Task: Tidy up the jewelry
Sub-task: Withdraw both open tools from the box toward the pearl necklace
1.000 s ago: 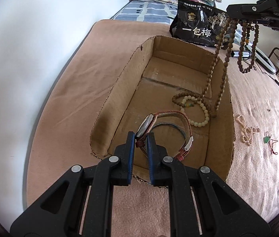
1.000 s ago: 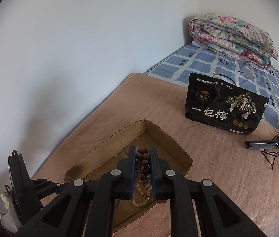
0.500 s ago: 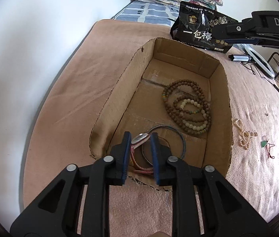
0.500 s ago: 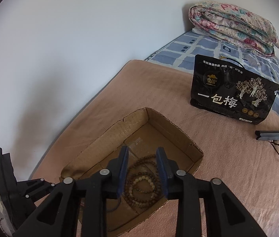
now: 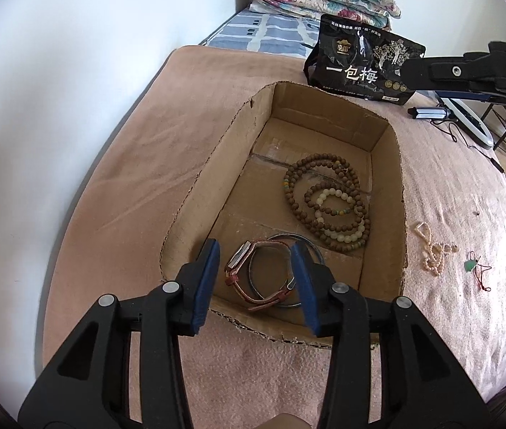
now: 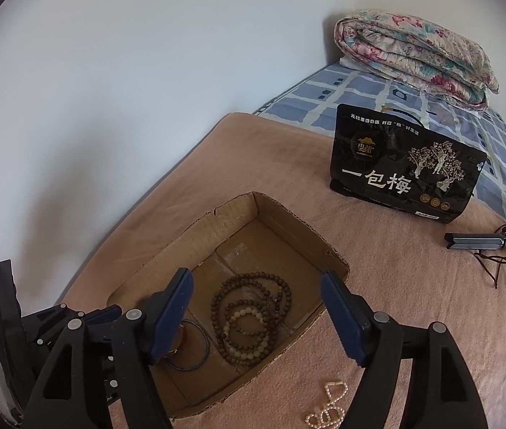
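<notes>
Both the left gripper [image 5: 258, 282] and right gripper [image 6: 256, 316] are being opened, nothing gripped, so watch [image 5: 253, 273] and beads [image 5: 326, 202] are left in the box [image 5: 213, 164].

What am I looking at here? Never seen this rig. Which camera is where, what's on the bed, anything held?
No robot: a person holds a two-finger gripper in each hand, each with a fisheye camera looking along its fingers. The left view shows the left gripper over a cardboard box, jaws opening around a watch lying on a bangle, not gripped. The right view shows the right gripper, opening, holding nothing, above brown and pale bead strings in the box. A pearl strand and a green pendant lie on the pink blanket.
</notes>
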A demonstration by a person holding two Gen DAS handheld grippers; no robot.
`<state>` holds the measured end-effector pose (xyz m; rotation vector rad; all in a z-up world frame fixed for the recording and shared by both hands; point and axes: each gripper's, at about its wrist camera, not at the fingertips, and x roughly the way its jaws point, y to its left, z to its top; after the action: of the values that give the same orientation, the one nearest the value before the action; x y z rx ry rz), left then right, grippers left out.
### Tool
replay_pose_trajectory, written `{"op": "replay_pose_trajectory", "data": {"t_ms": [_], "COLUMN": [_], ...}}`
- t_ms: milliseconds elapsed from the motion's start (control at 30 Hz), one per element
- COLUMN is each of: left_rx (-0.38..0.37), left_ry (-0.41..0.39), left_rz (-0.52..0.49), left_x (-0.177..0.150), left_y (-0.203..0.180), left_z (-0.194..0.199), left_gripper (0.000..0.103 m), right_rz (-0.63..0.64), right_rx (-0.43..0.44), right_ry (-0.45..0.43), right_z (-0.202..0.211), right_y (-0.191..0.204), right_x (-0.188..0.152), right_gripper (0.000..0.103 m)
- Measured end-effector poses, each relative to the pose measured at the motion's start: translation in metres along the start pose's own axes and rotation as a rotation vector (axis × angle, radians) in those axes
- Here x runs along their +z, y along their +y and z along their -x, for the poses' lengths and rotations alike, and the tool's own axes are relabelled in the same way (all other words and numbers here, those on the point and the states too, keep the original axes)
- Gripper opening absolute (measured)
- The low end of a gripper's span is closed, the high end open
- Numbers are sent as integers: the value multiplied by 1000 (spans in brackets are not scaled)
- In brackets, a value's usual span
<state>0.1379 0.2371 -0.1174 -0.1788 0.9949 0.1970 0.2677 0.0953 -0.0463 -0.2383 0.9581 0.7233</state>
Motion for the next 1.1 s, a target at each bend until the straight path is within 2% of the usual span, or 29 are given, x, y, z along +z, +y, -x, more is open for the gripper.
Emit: {"op": "replay_pose_trajectory", "data": {"t_ms": [133, 300, 633, 900, 1100], "left_rx": [-4, 4, -83, -162, -192], "left_ry": [-24, -72, -102, -103, -89], "left_rz": [-11, -71, -175, -227, -274], "left_x": [0, 0, -1, -4, -10], "left_y": [-6, -23, -74, -120, -147], "left_z": [9, 23, 48, 59, 57], "left_gripper": [42, 42, 42, 42, 42], "right_rz": [-6, -8, -67, -126, -145], "right_rx": [-2, -15, -45, -110, -163], "right_ry": [-15, -49, -112, -151, -150], "right_z": [15, 43, 104, 147, 165], "right_y": [-6, -18, -63, -107, -131], "right_x": [-5, -15, -46, -87, -120], "right_gripper": [80, 82, 84, 84, 84]}}
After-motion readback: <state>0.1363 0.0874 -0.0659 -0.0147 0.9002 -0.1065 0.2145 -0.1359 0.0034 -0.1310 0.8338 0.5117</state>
